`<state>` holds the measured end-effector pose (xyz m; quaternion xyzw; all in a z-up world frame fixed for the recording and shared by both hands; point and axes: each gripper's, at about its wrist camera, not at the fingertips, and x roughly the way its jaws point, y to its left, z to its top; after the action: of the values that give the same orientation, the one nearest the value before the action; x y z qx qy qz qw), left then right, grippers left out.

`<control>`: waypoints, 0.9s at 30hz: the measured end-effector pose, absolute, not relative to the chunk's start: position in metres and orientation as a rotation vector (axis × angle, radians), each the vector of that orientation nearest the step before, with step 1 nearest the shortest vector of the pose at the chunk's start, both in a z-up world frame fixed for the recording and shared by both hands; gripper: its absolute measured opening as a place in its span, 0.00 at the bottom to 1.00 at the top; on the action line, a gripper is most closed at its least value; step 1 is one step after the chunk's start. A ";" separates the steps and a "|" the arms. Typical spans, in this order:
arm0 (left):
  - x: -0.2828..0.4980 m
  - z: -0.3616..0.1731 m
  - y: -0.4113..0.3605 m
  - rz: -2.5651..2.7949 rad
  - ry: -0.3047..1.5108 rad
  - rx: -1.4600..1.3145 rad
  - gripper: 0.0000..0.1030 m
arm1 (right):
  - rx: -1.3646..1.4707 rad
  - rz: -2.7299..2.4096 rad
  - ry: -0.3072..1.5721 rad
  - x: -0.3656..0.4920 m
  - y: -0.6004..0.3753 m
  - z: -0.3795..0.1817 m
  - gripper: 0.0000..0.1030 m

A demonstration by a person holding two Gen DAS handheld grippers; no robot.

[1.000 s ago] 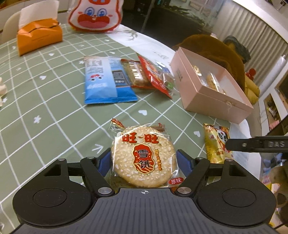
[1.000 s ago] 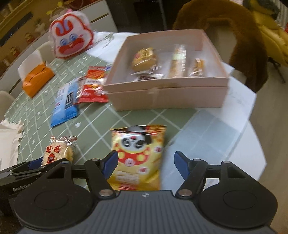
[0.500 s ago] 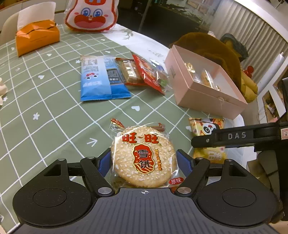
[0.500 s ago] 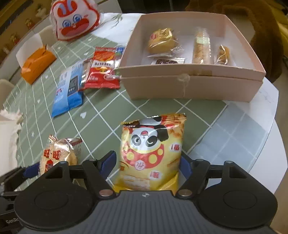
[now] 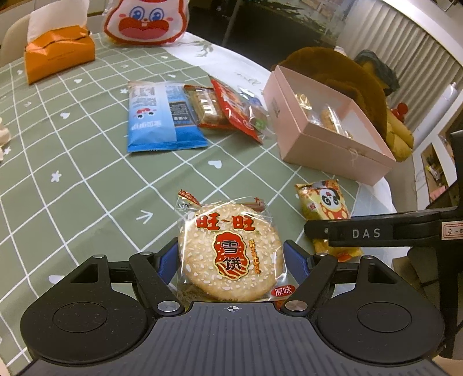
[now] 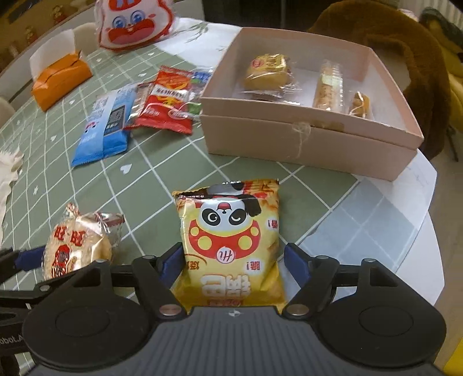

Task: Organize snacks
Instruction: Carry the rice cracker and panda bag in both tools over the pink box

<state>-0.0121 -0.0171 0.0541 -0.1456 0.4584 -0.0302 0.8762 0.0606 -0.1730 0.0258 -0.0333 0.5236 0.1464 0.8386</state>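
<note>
My left gripper is shut on a round rice cracker packet, its blue pads against both sides. My right gripper is wide apart around a yellow panda snack bag; the left pad touches the bag and a small gap shows at the right pad. The cracker also shows at the left in the right wrist view, and the panda bag in the left wrist view. An open pink box with several wrapped snacks stands beyond.
A blue packet, a brown bar and a red packet lie left of the box. An orange tissue box and a rabbit-face bag stand at the far edge. The table's edge is close on the right.
The right gripper slid forward so the panda bag now lies between its fingers. The left gripper has kept its hold on the cracker and has shifted a little.
</note>
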 end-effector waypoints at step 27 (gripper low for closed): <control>0.014 0.162 -0.052 -0.199 0.746 -0.285 0.78 | 0.000 0.326 0.762 0.032 -0.278 0.170 0.57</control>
<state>0.0136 -0.0521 0.1619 -0.1383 0.3627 -0.0967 0.9165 0.0320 -0.2782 0.1697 0.0000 0.3702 0.1583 0.9154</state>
